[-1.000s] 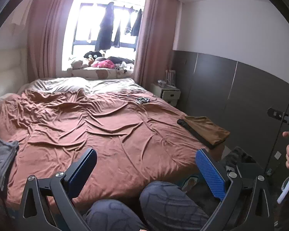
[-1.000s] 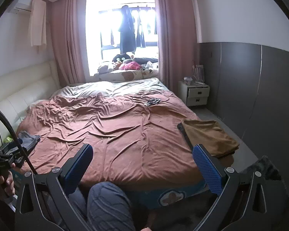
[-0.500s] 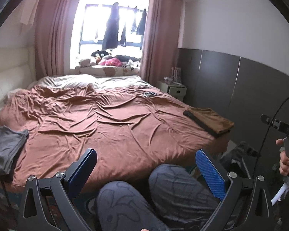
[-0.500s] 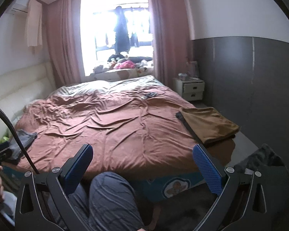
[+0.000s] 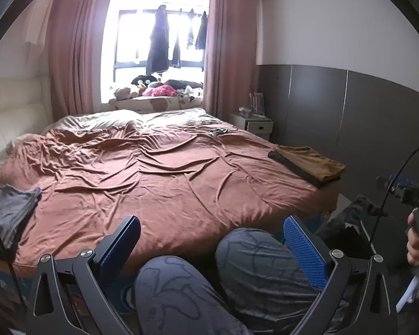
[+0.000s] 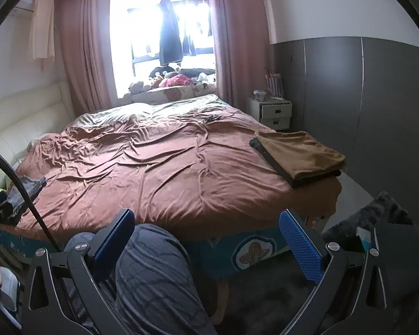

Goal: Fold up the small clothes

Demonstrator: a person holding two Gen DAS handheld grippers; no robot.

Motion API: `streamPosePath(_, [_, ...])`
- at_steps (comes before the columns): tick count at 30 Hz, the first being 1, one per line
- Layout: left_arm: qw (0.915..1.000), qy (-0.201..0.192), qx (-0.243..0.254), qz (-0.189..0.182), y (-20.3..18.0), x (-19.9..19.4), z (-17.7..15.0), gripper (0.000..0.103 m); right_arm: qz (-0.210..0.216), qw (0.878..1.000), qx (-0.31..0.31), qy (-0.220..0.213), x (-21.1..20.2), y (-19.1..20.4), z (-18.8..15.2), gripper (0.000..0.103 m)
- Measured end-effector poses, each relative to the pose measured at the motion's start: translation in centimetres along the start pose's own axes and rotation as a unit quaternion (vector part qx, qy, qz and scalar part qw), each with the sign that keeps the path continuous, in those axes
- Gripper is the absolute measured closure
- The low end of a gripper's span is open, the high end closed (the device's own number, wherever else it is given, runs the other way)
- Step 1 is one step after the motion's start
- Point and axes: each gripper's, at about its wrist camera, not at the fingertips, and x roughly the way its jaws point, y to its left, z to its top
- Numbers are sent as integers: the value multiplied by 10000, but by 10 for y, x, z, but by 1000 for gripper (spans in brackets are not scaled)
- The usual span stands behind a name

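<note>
A folded tan garment [image 5: 311, 160] [image 6: 300, 153] lies on top of a black one at the right edge of the bed. A grey garment [image 5: 9, 212] [image 6: 25, 191] lies at the bed's left front corner. My left gripper [image 5: 211, 247] is open and empty, held back from the bed above a person's knees [image 5: 237, 259]. Over a knee [image 6: 150, 254] at the foot of the bed, my right gripper [image 6: 208, 240] is open too, with nothing between its blue pads. A hand [image 5: 416, 240] holds the other gripper's handle at the right edge of the left wrist view.
The bed's wrinkled rust-brown sheet [image 5: 159, 173] [image 6: 159, 167] spans most of both views. A small dark item with a cable [image 5: 219, 131] lies near the pillows. A white nightstand [image 6: 271, 111] stands by the grey wall panels. A dark fuzzy thing [image 6: 382, 215] sits on the floor at right.
Both grippers have pulled back and risen from the bed, so more of the room and the person's knees show. Their jaws stay open and nothing was picked up.
</note>
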Motion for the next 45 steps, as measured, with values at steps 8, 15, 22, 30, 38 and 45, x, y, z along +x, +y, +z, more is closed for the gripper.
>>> streamPosePath(8, [9996,232,-53,-123,-4,14,-9,0,-33,9998,170,116,5,-8,-6,0])
streamPosePath(15, [9993,314,-2,-186,-10,21,-11,0,-108,9995,223,170,3,-7,-7,0])
streamPosePath(22, [9992,310,-23,-238,-13,20,-12,0,-123,9995,216,212,5,-7,-7,0])
streamPosePath(30, [9995,291,-102,-117,-14,20,-11,0,-113,9997,137,187,3,-4,-7,0])
streamPosePath(38, [9995,272,-108,-113,-15,21,-11,0,-103,9996,154,208,4,-7,-8,0])
streamPosePath(45, [9995,248,-169,-80,-17,21,-11,0,-91,9997,94,208,4,-5,-7,0])
